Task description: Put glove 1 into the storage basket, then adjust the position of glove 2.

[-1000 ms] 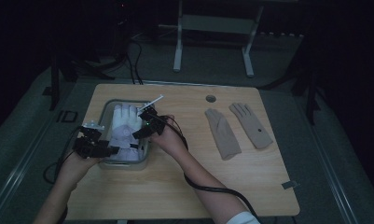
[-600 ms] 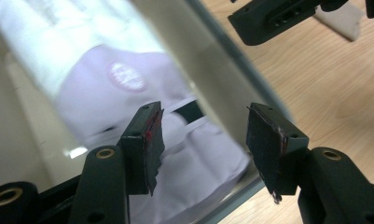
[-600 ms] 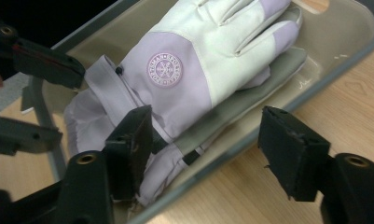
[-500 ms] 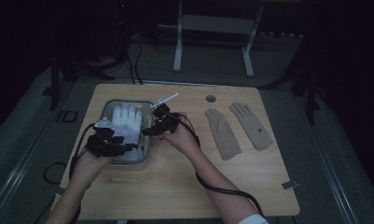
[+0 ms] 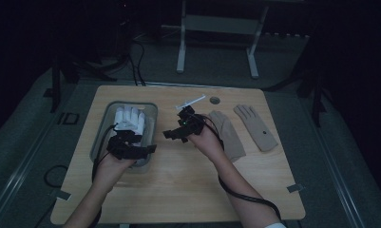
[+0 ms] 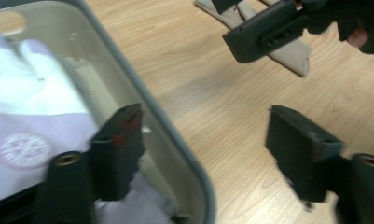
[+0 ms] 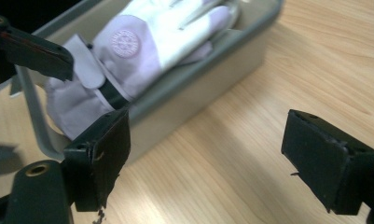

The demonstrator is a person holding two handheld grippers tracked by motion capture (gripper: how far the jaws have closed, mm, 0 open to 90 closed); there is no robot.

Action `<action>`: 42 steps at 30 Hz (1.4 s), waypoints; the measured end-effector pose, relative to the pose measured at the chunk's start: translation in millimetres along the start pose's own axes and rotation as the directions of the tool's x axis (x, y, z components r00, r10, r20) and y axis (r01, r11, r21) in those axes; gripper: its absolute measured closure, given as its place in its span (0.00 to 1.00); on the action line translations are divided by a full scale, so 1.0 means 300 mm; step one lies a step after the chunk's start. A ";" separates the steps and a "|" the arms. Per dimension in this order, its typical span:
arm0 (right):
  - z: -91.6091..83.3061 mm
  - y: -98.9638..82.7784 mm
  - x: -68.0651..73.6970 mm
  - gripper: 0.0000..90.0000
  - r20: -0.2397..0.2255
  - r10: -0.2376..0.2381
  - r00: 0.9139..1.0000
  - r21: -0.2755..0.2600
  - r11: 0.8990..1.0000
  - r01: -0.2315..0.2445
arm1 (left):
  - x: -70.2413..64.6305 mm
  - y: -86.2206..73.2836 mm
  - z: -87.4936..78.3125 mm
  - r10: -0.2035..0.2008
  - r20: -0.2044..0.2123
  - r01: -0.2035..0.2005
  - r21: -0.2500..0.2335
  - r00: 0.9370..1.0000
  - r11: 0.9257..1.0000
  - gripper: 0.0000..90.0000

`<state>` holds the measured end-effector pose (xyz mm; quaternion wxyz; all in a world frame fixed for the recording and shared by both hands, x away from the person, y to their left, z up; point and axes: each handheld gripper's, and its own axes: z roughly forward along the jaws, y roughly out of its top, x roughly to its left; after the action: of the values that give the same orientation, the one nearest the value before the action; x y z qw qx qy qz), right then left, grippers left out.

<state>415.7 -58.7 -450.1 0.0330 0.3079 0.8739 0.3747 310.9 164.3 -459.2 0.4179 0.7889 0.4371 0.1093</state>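
Observation:
A white and lilac glove (image 5: 128, 119) lies in the grey tray (image 5: 99, 142) at the table's left. My left gripper (image 5: 144, 149) hovers at the tray's near right corner; its jaws have just been opening and hold nothing. In the left gripper view the left gripper (image 6: 208, 149) straddles the tray rim (image 6: 168, 126), with the glove (image 6: 31, 116) to one side. My right gripper (image 5: 173, 134) hangs over bare wood just right of the tray; its jaws have also just been opening and are empty. From the right gripper (image 7: 208, 158) I see the tray wall (image 7: 198, 93) and the glove (image 7: 142, 51).
Two beige gloves (image 5: 229, 134) (image 5: 255, 126) lie flat on the right half of the wooden table (image 5: 178, 190). A white stick (image 5: 190, 101) and a round hole (image 5: 214, 100) are near the far edge. A cable trails from each gripper.
Both grippers have moved to the right, away from the glove, and their jaws stand wider. The right one has left the tray; the glove stays in it.

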 end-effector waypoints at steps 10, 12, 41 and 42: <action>-0.069 -0.071 -0.079 0.17 0.060 -0.006 0.998 -0.005 1.000 0.006 | -0.083 0.013 0.099 0.029 0.070 -0.027 -0.028 0.997 0.999 0.17; -0.085 -0.086 -0.096 0.17 0.069 -0.011 0.998 -0.006 1.000 0.012 | -0.103 0.013 0.119 0.052 0.070 -0.049 -0.035 0.996 0.998 0.17; -0.232 -0.359 -0.375 0.37 0.188 -0.096 0.978 -0.053 0.993 0.107 | -0.242 -0.185 0.362 0.122 0.161 -0.109 -0.089 0.979 0.990 0.10; -0.232 -0.365 -0.384 0.39 0.194 -0.092 0.977 -0.047 0.994 0.103 | -0.242 -0.193 0.367 0.116 0.158 -0.103 -0.087 0.981 0.991 0.07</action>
<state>432.5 -225.7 -494.0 0.1443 0.2982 0.8697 0.3659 292.3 61.2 -558.0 0.4761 0.8011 0.3528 0.0846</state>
